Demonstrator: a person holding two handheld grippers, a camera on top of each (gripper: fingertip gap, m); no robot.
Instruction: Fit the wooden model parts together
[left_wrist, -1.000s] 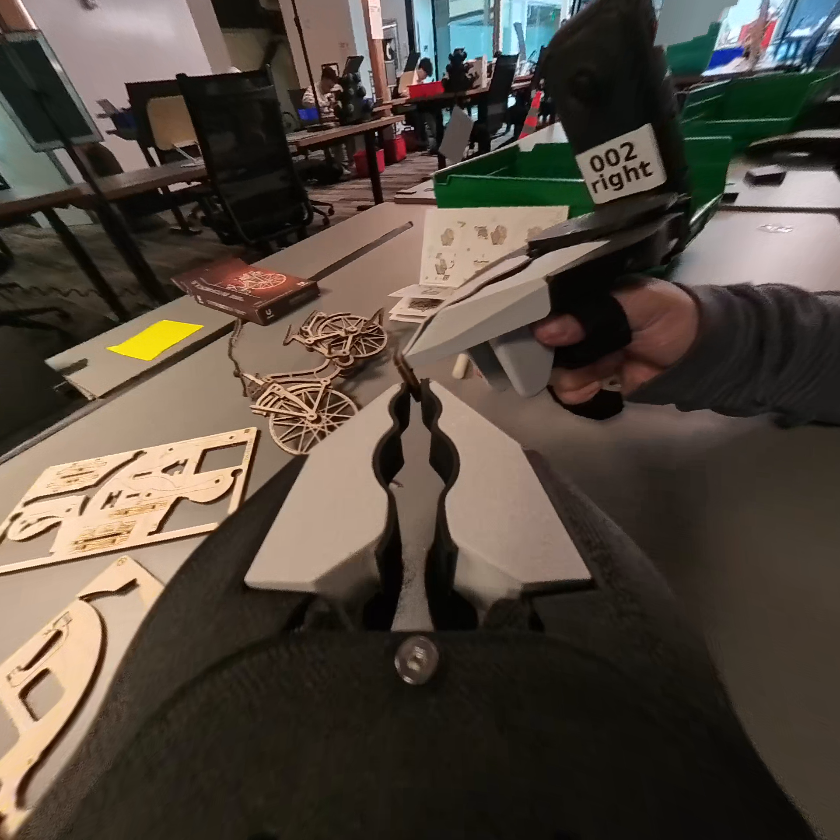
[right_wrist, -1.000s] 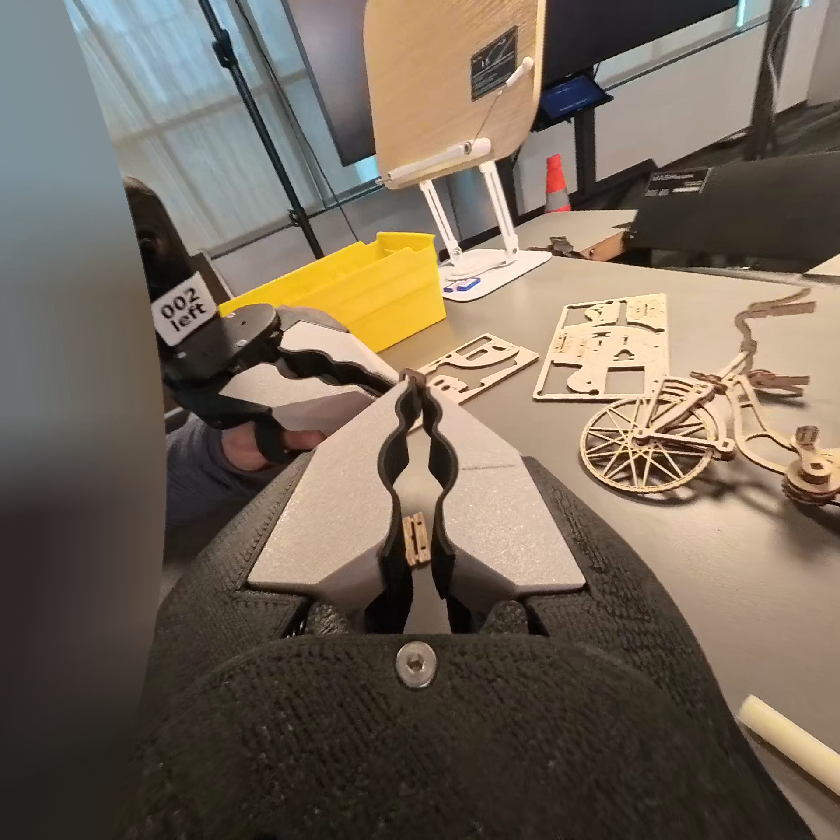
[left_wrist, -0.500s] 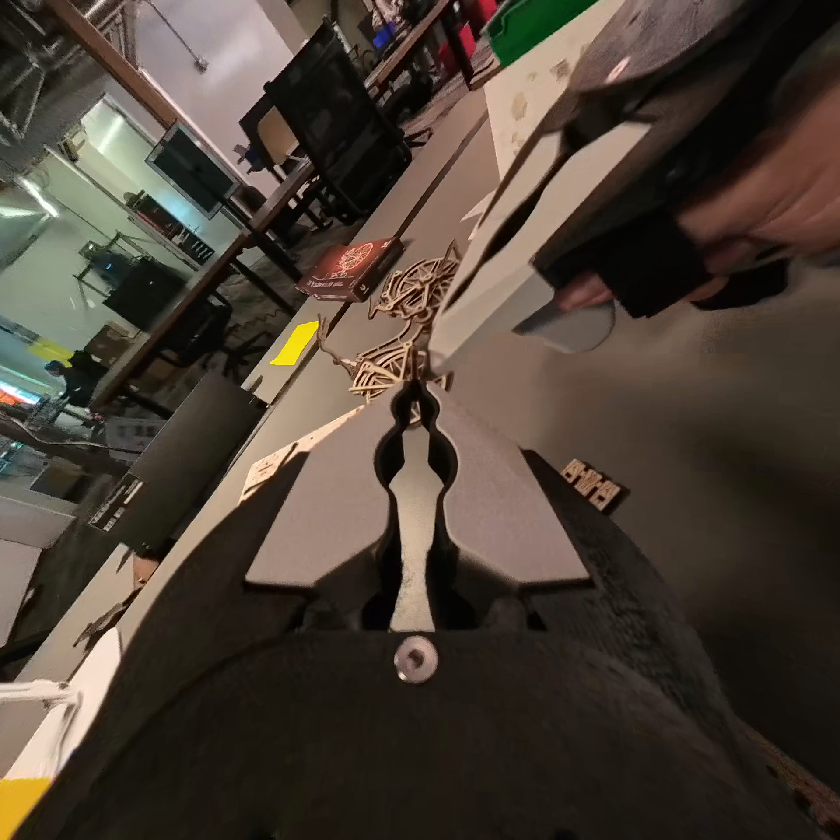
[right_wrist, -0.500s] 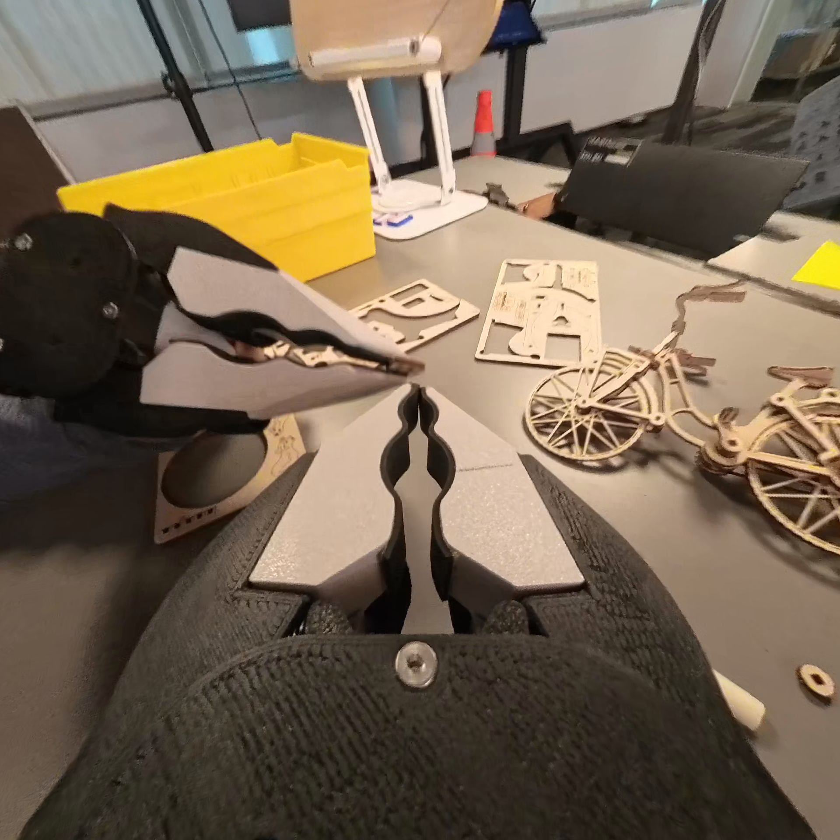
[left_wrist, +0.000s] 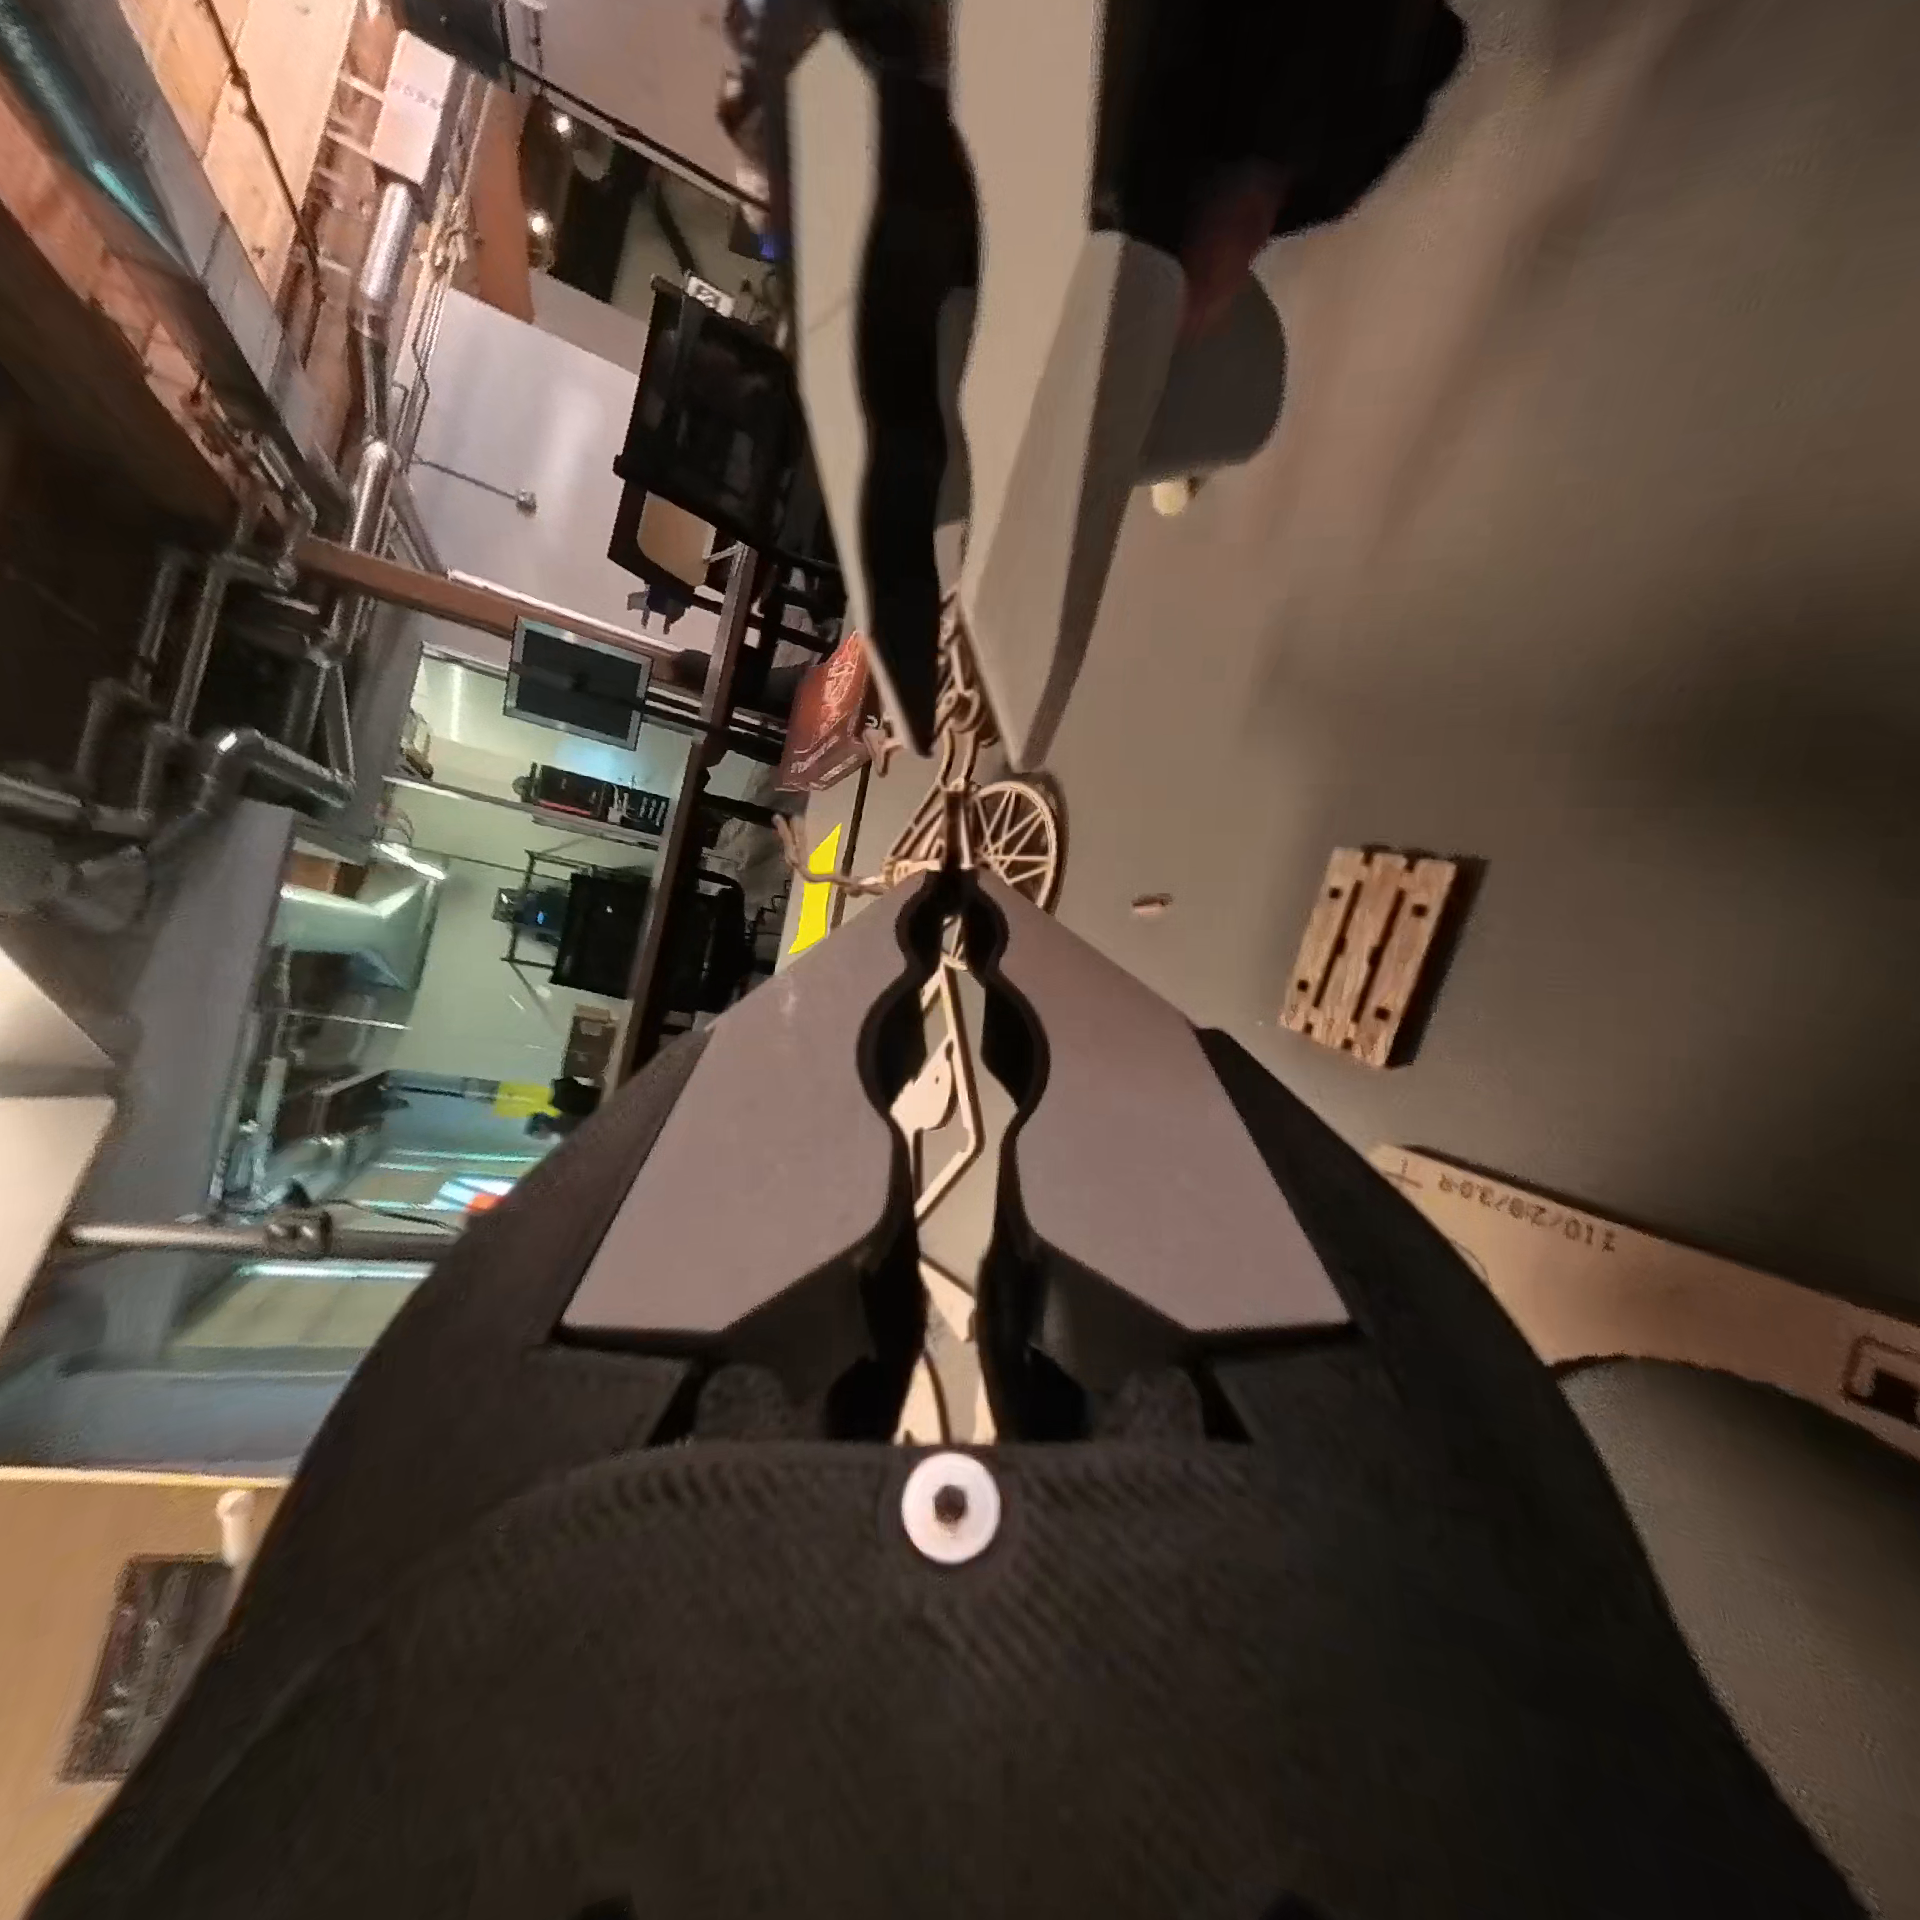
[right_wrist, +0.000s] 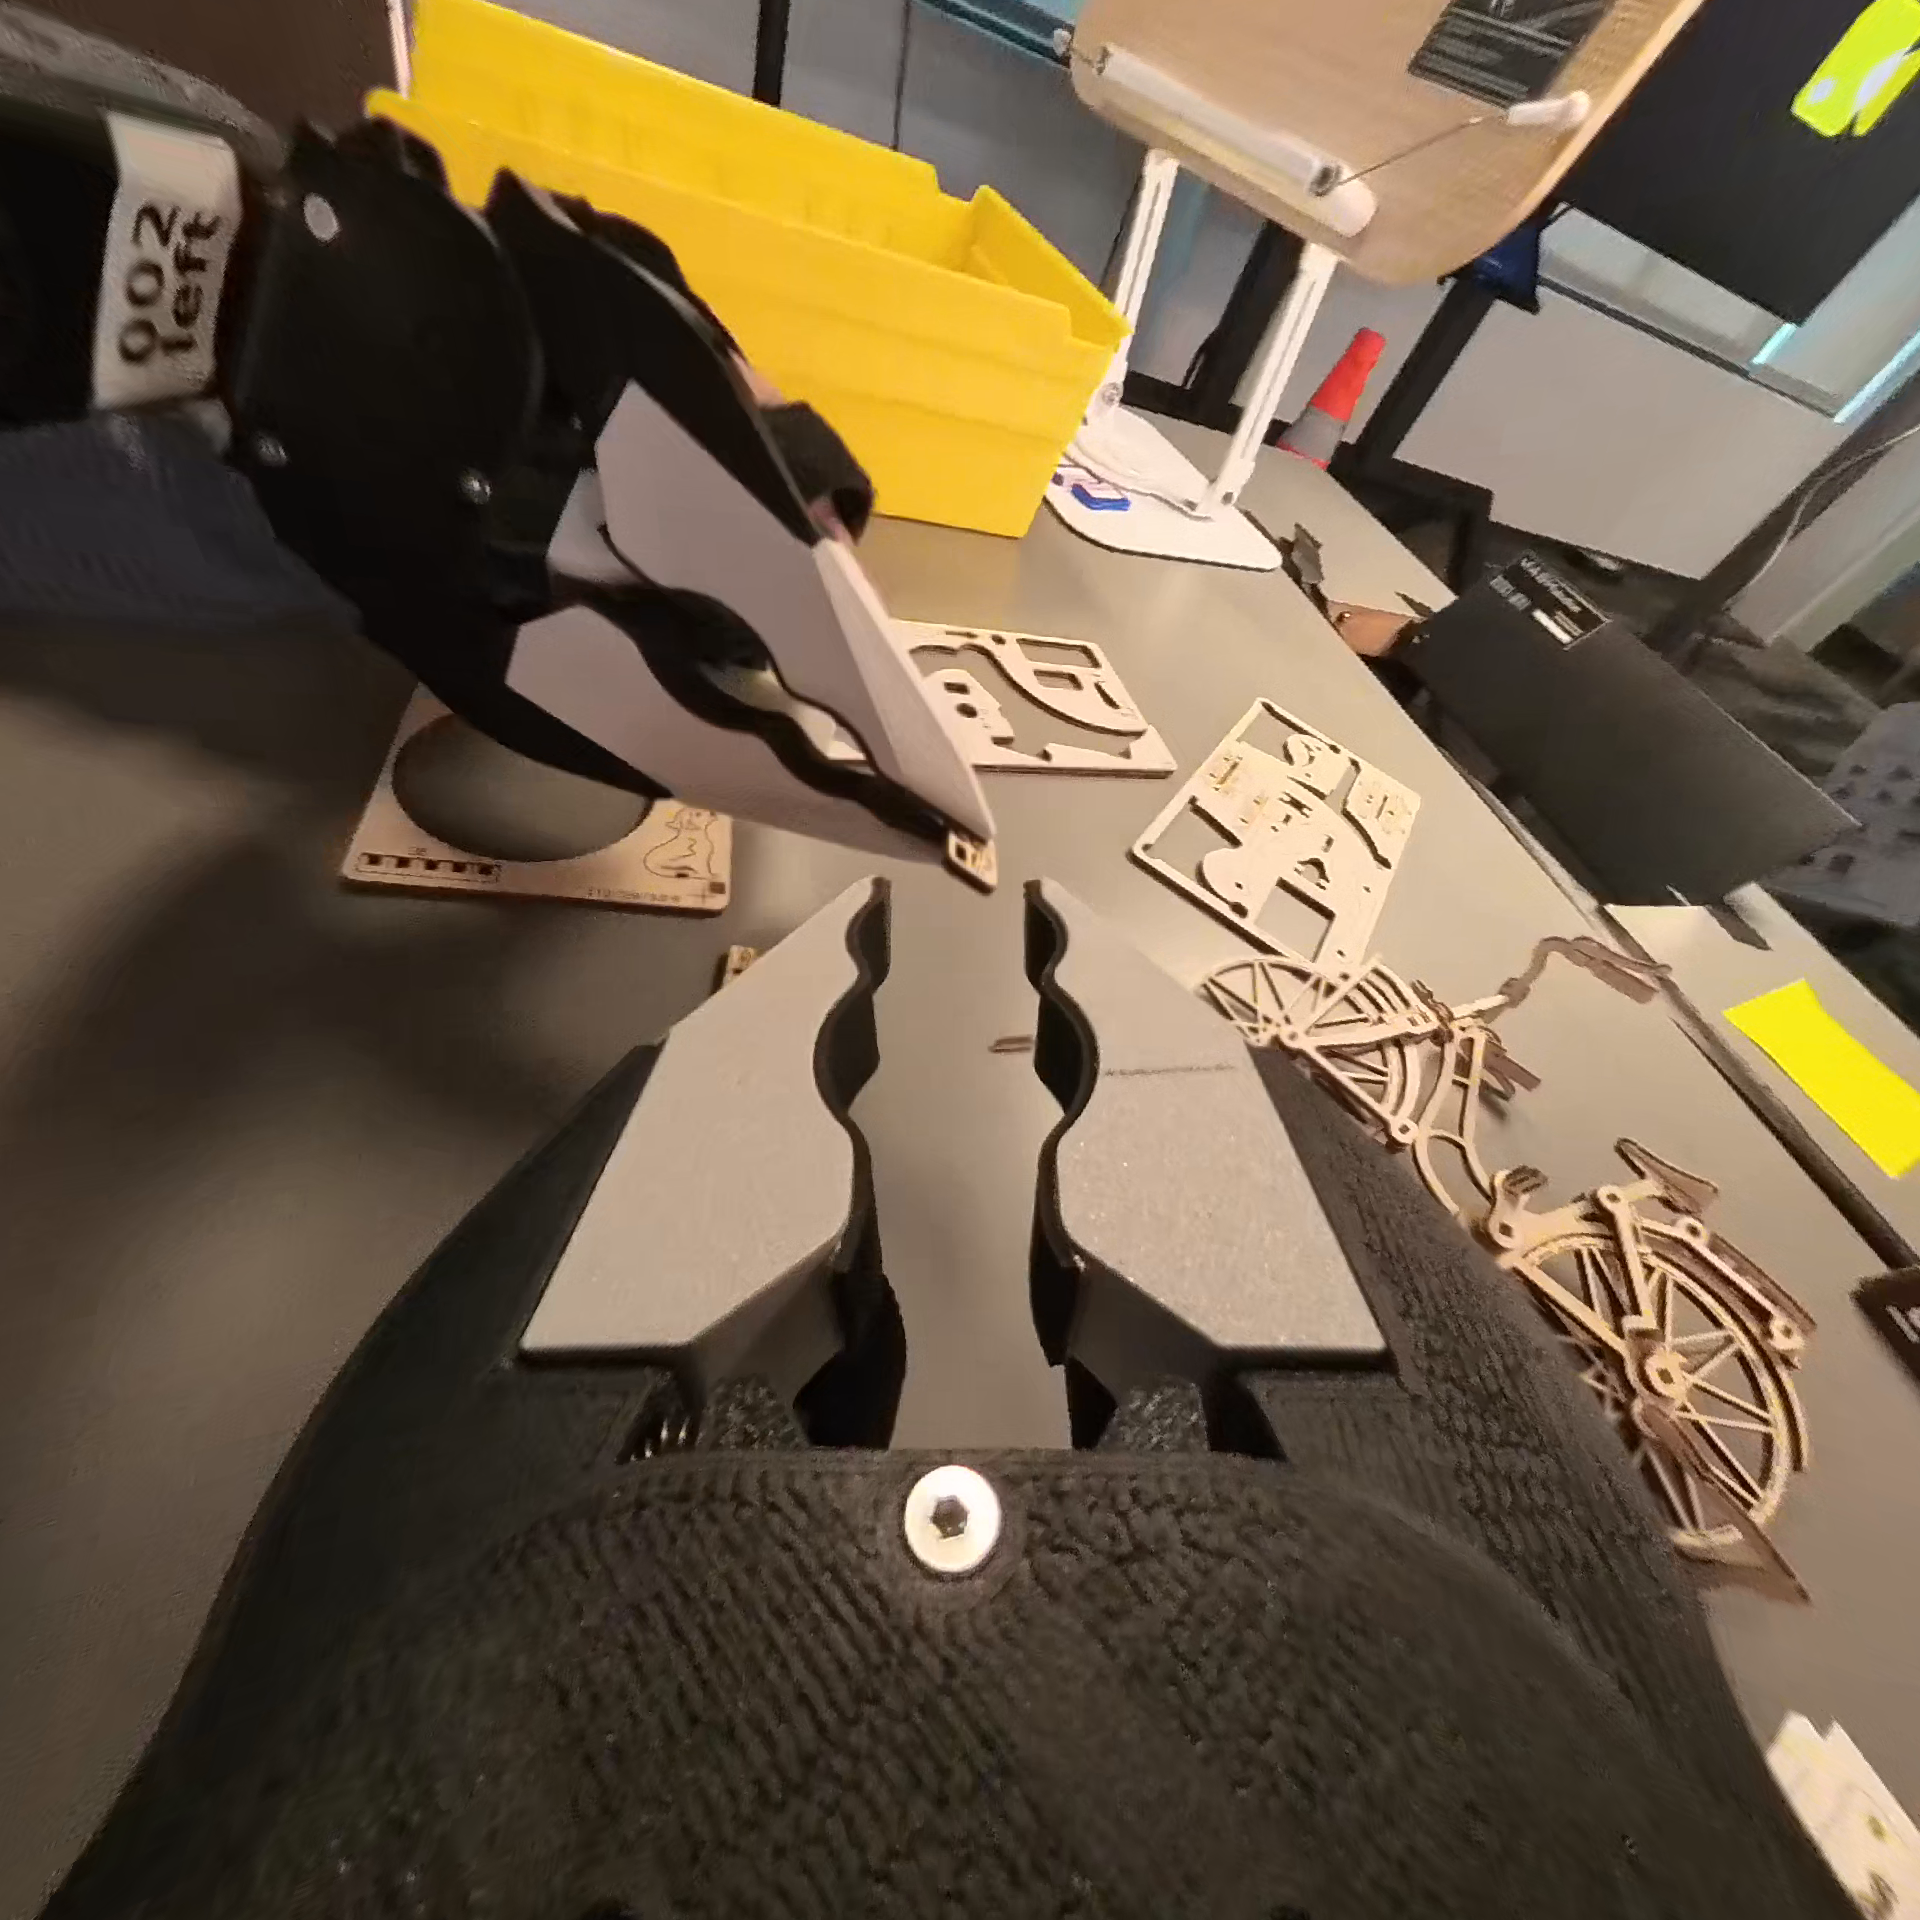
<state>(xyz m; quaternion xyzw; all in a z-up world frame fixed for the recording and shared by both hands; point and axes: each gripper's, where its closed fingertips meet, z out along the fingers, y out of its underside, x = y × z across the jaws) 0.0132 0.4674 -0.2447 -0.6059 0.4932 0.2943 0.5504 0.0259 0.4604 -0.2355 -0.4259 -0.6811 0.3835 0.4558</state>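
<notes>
The left tool (right_wrist: 971, 847) is pinched on a small wooden piece (right_wrist: 974, 860) at its tips, held in the air just ahead of the right tool (right_wrist: 956, 899), whose fingers are spread apart with nothing between them. On the grey desk (right_wrist: 1351, 644) to the right lies the part-built wooden bicycle (right_wrist: 1507, 1195). Cut-out wooden sheets (right_wrist: 1288, 821) lie beyond it, and a yellow bin (right_wrist: 831, 301) stands behind them.

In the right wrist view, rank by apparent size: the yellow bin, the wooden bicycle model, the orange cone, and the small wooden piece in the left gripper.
1. yellow bin
2. wooden bicycle model, though it sits nearer the camera, so the order against the bin is unsure
3. orange cone, far off
4. small wooden piece at the left gripper tips
</notes>
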